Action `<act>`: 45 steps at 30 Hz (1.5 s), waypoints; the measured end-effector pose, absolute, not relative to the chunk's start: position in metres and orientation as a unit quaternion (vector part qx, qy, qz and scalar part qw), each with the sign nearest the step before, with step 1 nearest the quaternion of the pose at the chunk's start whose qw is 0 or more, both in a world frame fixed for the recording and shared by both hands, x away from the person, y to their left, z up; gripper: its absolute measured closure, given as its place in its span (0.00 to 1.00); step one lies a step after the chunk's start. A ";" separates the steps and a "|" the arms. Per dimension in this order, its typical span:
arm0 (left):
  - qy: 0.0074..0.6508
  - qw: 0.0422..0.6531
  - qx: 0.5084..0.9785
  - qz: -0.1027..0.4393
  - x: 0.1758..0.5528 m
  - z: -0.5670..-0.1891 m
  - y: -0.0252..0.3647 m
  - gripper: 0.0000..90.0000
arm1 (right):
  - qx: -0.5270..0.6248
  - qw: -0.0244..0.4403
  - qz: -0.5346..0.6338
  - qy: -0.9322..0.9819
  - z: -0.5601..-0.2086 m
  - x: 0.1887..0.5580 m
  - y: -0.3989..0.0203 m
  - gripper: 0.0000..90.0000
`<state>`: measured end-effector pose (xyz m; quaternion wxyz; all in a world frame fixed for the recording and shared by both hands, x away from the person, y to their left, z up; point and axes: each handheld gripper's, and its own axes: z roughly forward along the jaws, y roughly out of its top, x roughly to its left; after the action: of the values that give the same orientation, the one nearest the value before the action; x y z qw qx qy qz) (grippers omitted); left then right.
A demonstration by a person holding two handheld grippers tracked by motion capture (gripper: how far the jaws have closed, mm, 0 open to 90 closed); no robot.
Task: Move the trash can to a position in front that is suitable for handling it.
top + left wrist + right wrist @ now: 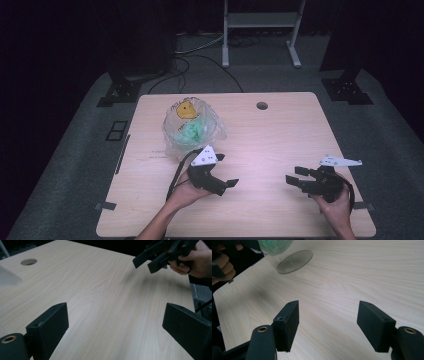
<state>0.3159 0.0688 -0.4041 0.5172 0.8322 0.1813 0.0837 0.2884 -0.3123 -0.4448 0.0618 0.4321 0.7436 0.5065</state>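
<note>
A clear plastic bag [192,127] with green stuff inside and a yellow face printed on it sits left of centre on the wooden table [280,135]. Just in front of it, a hand holds my left gripper [227,171] open, with nothing between its jaws. In the left gripper view that gripper [115,322] points across bare wood at the right gripper [160,255]. My right gripper [294,175] is held at the front right, open and empty, pointing left. From the right gripper view, its wide-apart fingers [287,322] frame bare wood, and the green stuff [274,245] is at the top.
A round cable hole [261,105] lies in the table's far side and also appears as the hole [28,262]. A grey round disc [294,261] lies flat near the bag. A white stand [260,30] and cables are on the floor behind the table.
</note>
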 end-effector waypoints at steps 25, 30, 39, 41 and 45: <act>0.230 0.536 0.796 0.165 0.340 -0.313 0.117 0.07 | 0.435 0.064 0.507 0.742 -0.444 0.287 -0.315 0.37; 0.252 0.535 0.787 0.176 0.346 -0.309 0.133 0.07 | 0.434 0.065 0.506 0.742 -0.444 0.288 -0.314 0.37; 0.288 0.534 0.771 0.196 0.356 -0.310 0.155 0.11 | 0.435 0.064 0.505 0.743 -0.444 0.288 -0.314 0.37; 0.298 0.531 0.767 0.202 0.358 -0.310 0.160 0.11 | 0.435 0.064 0.506 0.742 -0.445 0.288 -0.315 0.37; 0.317 0.527 0.759 0.213 0.362 -0.312 0.169 0.13 | 0.437 0.064 0.505 0.741 -0.445 0.289 -0.315 0.37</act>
<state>0.3616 0.1694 -0.3117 0.5269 0.7594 0.3165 0.2132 0.2889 -0.3150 -0.4447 0.0636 0.4371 0.7413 0.5053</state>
